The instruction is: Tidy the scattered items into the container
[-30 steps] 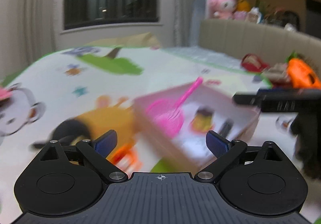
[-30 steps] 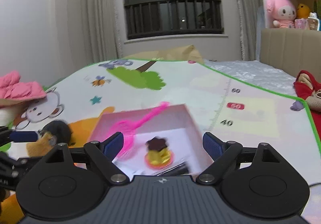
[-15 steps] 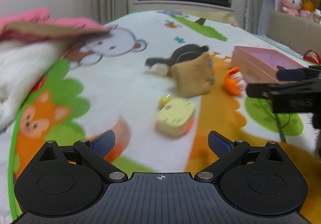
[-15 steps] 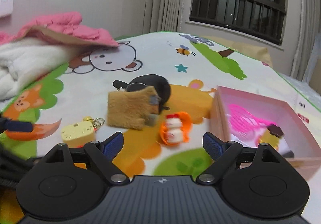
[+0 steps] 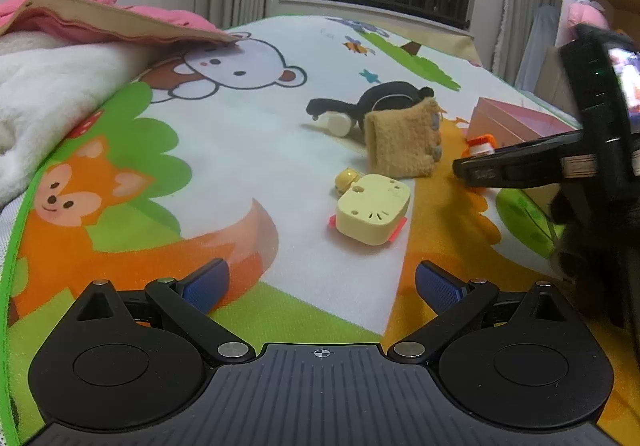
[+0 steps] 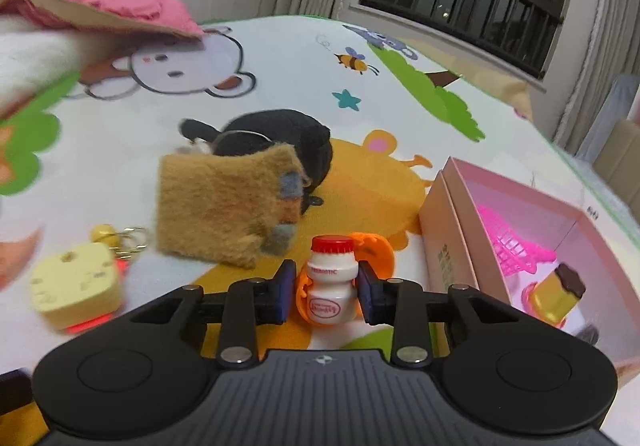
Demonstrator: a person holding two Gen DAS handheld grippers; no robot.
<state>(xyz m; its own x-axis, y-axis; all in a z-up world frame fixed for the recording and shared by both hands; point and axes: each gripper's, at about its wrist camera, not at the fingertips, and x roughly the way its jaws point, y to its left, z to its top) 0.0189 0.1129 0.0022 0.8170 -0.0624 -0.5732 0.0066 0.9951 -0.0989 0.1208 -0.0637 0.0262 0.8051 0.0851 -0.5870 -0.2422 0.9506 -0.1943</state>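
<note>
So the right gripper point(image 6: 327, 292) is pinching the little yogurt bottle toy point(image 6: 330, 286) low in the middle of the right wrist frame, one blue pad on each side of its white body. The bottle stands upright, long axis vertical, red cap pointing up toward the top of the frame, with an orange clip thing point(image 6: 378, 252) right behind it. The pink box point(image 6: 448, 230) sits just to the right of it, open side up, with a pink net scoop point(image 6: 516, 246) and a pudding toy point(image 6: 558, 294) already lying inside. Left of the bottle there's a tan plush pouch point(image 6: 224, 210) leaning against a black plush point(image 6: 280, 134), and a yellow cheese keychain point(image 6: 76, 282) at the lower left. In the left wrist frame the left gripper point(image 5: 320, 286) has its fingers spread wide with nothing between them, hanging over the cartoon mat point(image 5: 240, 150), and the cheese sits just ahead of it near the center. Pink and white bedding point(image 5: 60, 58) fills the upper left.
</note>
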